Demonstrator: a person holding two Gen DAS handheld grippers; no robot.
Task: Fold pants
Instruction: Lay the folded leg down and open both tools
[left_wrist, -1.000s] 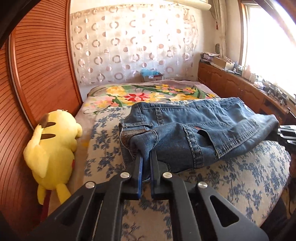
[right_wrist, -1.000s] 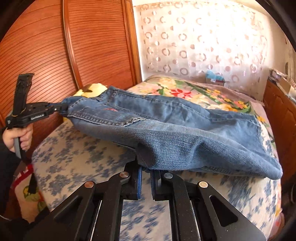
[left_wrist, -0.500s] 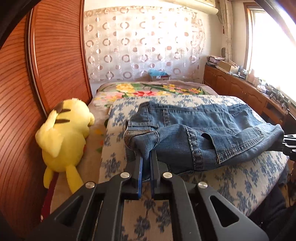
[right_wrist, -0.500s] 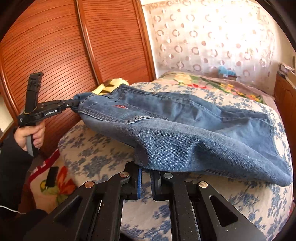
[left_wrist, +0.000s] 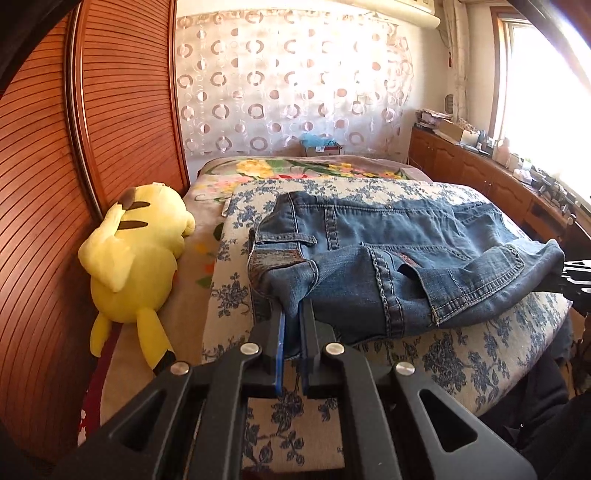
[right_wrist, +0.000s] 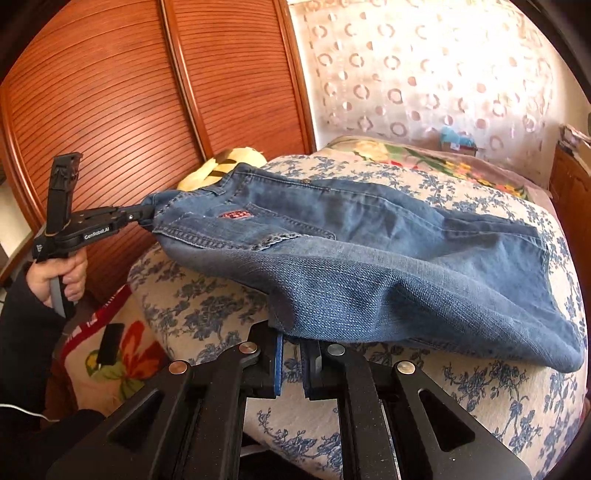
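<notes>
Blue denim jeans (left_wrist: 388, 254) lie folded over on a floral bed cover (left_wrist: 461, 362), stretched between both grippers. My left gripper (left_wrist: 291, 314) is shut on a corner of the jeans at the waistband end. In the right wrist view the same jeans (right_wrist: 388, 266) hang across the bed, and my right gripper (right_wrist: 291, 338) is shut on their near lower edge. The left gripper (right_wrist: 144, 216) also shows there at the left, pinching the waistband corner, held by a hand (right_wrist: 59, 273). The right gripper's tip (left_wrist: 570, 275) peeks in at the right edge of the left wrist view.
A yellow plush toy (left_wrist: 136, 266) lies on the bed's left side against a wooden slatted wardrobe (left_wrist: 92, 166). A wooden cabinet (left_wrist: 498, 181) with clutter runs under the window on the right. A curtain (left_wrist: 295, 85) hangs behind the bed.
Both grippers have drawn back toward the foot of the bed, pulling the jeans with them. More of the floral cover shows beyond the jeans, and the plush toy looks nearer.
</notes>
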